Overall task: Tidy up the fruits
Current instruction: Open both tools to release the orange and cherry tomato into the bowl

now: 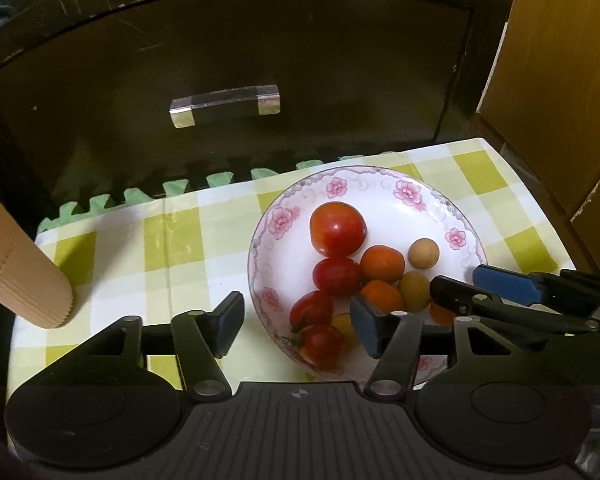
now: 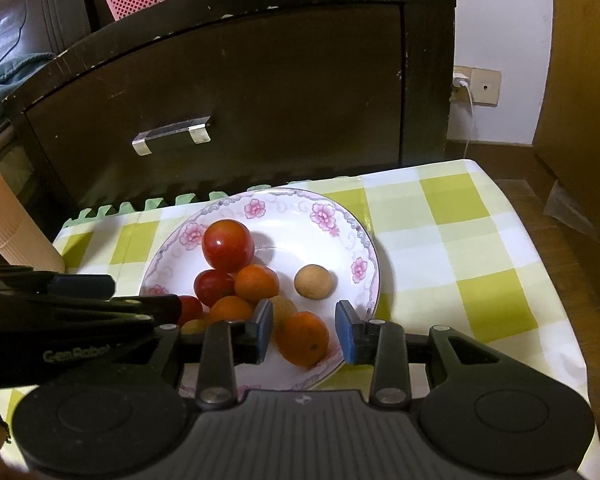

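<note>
Right tongs (image 2: 304, 330) apart, straddling orange (image 2: 302, 338); left tongs (image 1: 298, 322) apart over plate (image 1: 380, 184) edge.

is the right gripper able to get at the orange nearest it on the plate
Probably yes. The right gripper is open with the orange between its fingers, on the plate. Nothing blocks it; a brown fruit sits close.

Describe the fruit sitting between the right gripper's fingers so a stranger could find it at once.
On the green-checked tablecloth sits a floral-rimmed plate of mixed fruit. At its near edge, between the open right gripper pads, lies an orange. It is the largest of the orange fruits and lies apart from the pile.
</note>
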`<state>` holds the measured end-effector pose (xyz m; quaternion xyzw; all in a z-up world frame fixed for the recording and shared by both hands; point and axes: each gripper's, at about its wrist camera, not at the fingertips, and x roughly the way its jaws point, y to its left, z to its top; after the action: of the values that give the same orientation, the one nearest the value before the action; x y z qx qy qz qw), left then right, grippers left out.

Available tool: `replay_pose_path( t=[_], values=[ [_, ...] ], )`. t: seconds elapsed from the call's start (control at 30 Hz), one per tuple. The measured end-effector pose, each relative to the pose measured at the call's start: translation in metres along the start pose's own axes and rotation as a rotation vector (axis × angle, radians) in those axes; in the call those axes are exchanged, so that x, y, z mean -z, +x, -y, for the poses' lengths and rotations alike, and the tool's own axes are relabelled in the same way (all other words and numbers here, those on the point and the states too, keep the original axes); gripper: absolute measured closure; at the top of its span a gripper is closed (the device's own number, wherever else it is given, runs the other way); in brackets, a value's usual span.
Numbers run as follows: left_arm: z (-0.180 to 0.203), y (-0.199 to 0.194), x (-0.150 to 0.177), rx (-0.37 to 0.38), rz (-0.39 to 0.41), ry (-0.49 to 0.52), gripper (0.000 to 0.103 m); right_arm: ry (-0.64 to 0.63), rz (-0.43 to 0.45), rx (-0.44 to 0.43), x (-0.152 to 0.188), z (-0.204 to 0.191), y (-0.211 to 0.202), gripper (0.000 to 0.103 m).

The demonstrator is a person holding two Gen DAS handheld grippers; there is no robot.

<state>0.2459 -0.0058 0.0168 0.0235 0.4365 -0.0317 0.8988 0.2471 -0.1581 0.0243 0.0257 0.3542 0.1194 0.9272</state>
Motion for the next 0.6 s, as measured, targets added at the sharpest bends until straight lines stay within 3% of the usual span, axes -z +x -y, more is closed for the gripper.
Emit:
replay_pose_path(
  t=[0.23,0.6],
  values=[
    [-0.004,-0.01,0.006,-0.046,0.012,-0.009,0.019,-0.003,0.01,0.0,0.002,-0.002,-0.011,0.067],
    [-0.005,-0.029,0.022,-0.08,0.023,-0.006,0.012,-0.008,0.026,-0.004,0.012,-0.007,-0.033,0.063]
  ],
)
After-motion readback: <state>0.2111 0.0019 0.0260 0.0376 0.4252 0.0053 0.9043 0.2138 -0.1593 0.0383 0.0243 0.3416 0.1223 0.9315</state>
